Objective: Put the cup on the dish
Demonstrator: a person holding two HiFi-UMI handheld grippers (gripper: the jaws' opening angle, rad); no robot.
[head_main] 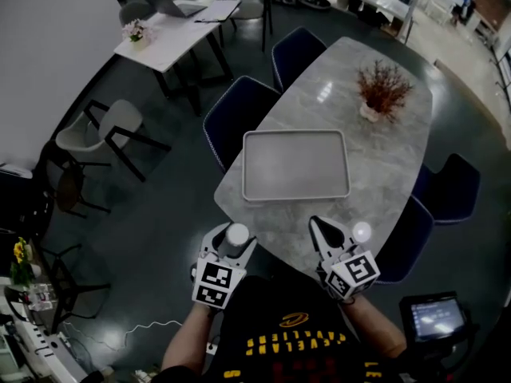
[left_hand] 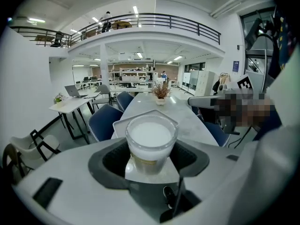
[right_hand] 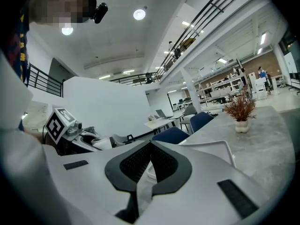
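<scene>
Clearly, the cup [left_hand: 151, 142] is sitting upright between the jaws of the left gripper [head_main: 233, 246], and the jaws are closing on its sides below the rim. Its top is showing white; whether this is a lid or something inside is not possible to tell. It is probably being kept upright so that nothing spills and so that its base can meet a flat surface directly.

In the head view the cup is lying in the lower middle of the frame, just under the near edge of the table [head_main: 375, 158], so it is not yet over the dish. The dish [head_main: 295, 166], a flat rectangular tray, is resting empty on the table at the centre of the frame, directly above the cup. The left gripper view is showing the dish straight behind the cup, which suggests that the gripper is already aiming at it.

The right gripper [right_hand: 150, 161] is hanging at the lower right of the head view with its jaws pressed together and nothing between them, apparently only waiting aside.

Further up the table, a small dry plant [head_main: 382, 86] is standing well apart from the dish, and dark blue chairs [head_main: 239, 114] are standing along the table's left edge.
</scene>
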